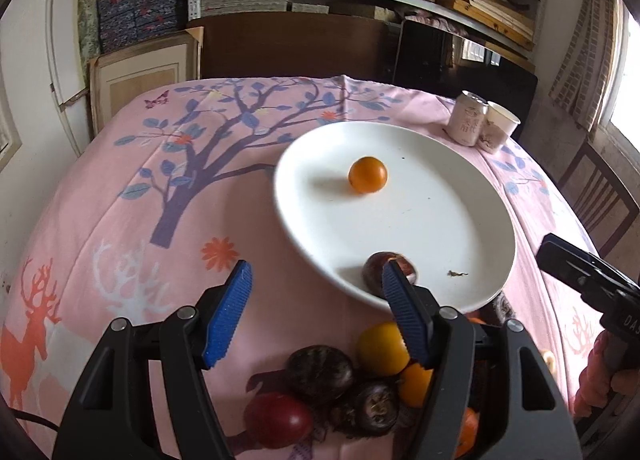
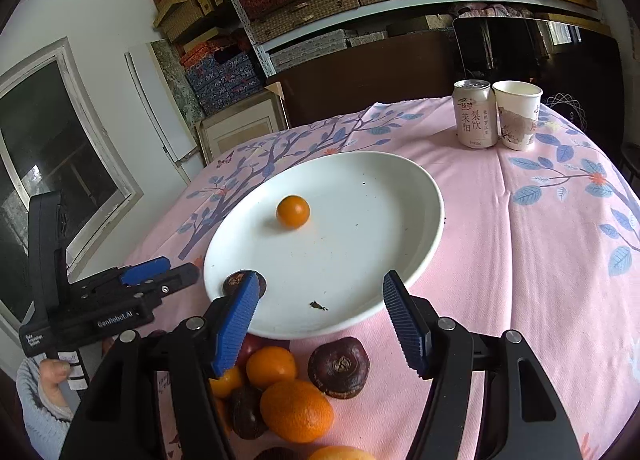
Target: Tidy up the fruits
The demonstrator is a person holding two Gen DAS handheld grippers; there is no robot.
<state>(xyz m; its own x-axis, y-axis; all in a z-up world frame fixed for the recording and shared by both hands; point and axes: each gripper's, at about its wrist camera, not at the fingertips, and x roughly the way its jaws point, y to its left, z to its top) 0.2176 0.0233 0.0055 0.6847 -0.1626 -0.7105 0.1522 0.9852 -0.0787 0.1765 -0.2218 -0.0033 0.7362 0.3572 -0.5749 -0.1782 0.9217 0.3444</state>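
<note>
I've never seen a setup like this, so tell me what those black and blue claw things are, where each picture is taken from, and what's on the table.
Those claws are handheld grippers, one in each of a person's hands, each carrying a camera that looks out along its two blue fingers. One picture comes from the left gripper, the other from the right gripper. Both are open and hold nothing. On the pink tablecloth sits a white plate with a small orange fruit and a dark brown fruit on it. A pile of orange and dark fruits lies in front of the plate. A drink can and a paper cup stand at the far side.
</note>
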